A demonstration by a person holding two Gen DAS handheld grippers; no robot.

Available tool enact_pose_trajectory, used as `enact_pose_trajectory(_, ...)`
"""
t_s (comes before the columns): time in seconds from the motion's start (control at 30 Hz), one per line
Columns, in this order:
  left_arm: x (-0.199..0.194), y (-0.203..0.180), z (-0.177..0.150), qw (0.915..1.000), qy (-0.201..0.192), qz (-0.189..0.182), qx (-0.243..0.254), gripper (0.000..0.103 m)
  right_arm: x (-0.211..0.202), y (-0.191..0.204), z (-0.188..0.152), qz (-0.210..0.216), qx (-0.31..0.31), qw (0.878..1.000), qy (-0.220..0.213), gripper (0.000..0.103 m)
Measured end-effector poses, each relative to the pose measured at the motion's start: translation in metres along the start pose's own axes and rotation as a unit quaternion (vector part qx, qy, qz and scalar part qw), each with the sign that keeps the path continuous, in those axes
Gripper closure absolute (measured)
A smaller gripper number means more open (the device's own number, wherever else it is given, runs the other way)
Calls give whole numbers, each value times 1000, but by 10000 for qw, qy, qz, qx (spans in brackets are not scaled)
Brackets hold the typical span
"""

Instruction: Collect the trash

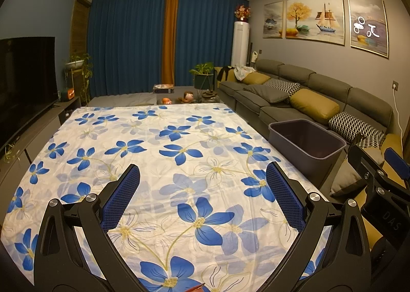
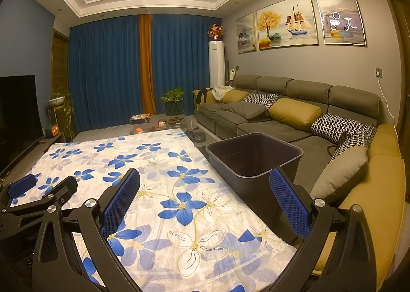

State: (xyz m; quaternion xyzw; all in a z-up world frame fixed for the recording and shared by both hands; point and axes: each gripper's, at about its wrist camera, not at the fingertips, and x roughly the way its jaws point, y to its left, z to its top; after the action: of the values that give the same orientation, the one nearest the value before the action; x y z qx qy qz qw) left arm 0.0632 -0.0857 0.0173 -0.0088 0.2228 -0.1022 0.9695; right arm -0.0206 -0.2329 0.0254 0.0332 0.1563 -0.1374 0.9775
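A dark grey bin (image 1: 311, 163) stands just off the right edge of the table, between it and the sofa; in the right wrist view the bin (image 2: 246, 184) looks empty. The table wears a white cloth with blue flowers (image 1: 179, 138). My left gripper (image 1: 205, 189) hovers open over the near part of the cloth, with nothing between its blue pads. My right gripper (image 2: 205, 202) is open too, over the cloth's right edge, its right finger in front of the bin. A small reddish scrap (image 1: 196, 288) peeks in at the bottom edge of the left wrist view.
A grey sofa (image 2: 269, 128) with yellow and patterned cushions runs along the right wall. A dark TV (image 1: 25, 79) on a low cabinet lines the left side. Potted plants (image 1: 202, 71) and small items sit beyond the table's far edge, before blue curtains.
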Motion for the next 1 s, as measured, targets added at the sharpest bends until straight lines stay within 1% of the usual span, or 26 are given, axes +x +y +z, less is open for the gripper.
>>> enact_pose_trajectory(1.0, -2, -2, -1, 10000, -26, -10, 4, 6, -2, 4, 2, 1, 12, 10000, -27, 6)
